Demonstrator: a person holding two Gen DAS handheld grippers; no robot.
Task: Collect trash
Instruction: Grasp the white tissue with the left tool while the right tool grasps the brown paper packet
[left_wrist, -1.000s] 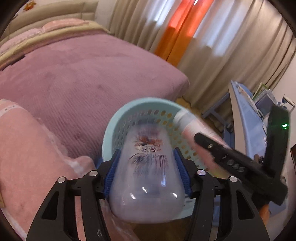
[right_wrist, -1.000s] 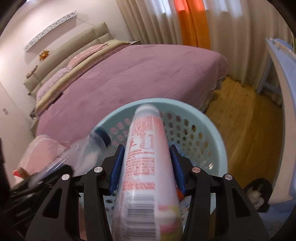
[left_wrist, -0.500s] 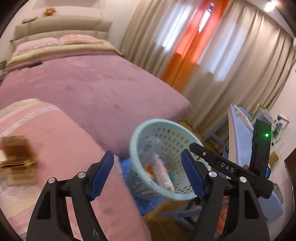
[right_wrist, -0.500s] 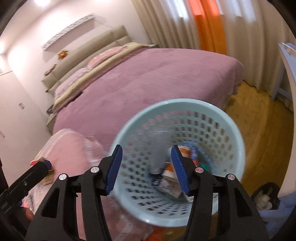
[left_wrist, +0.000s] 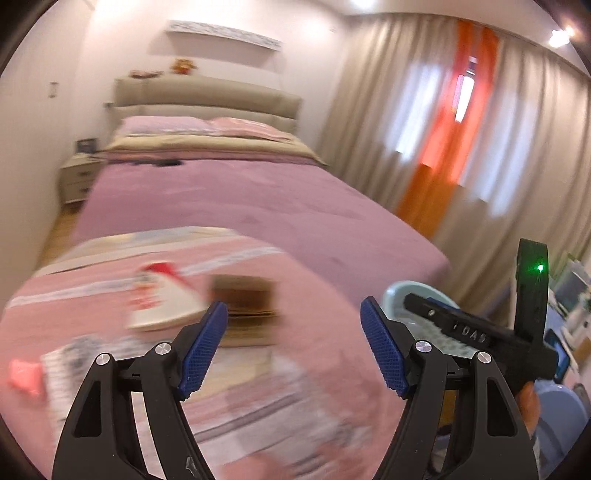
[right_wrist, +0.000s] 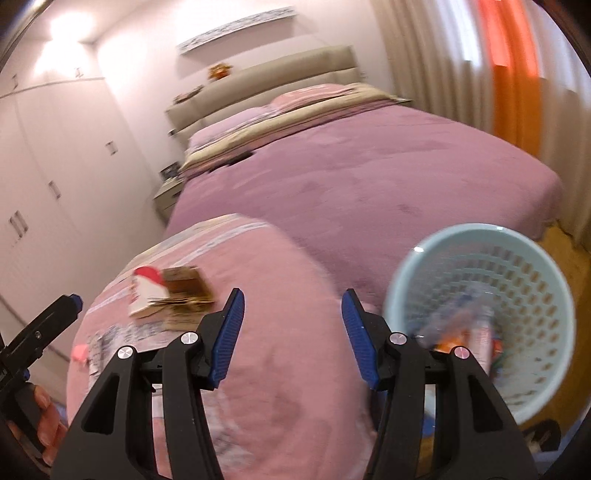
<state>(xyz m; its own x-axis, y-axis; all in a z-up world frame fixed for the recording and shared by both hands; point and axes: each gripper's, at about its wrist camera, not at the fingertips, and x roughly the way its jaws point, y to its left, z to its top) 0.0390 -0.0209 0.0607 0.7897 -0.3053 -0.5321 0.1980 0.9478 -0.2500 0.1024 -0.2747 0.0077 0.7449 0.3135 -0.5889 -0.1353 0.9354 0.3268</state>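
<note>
Blue-padded left claw (left_wrist: 291, 347) is spread wide and empty, its jaws just opened; the right claw (right_wrist: 291, 332) gapes half-wide, empty too. Bottle and can were dropped into the basket (right_wrist: 417, 280) at 3 o'clock. More trash (right_wrist: 166, 295) is left at 10 o'clock on the pink blanket (right_wrist: 266, 362).

Bright ceiling glare, backlit curtains (left_wrist: 461, 122), motion-blurred foreground, fisheye edges

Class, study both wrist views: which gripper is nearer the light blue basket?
Right. The right gripper is just beside the basket; the left gripper is farther off, over the pink quilt.
</note>
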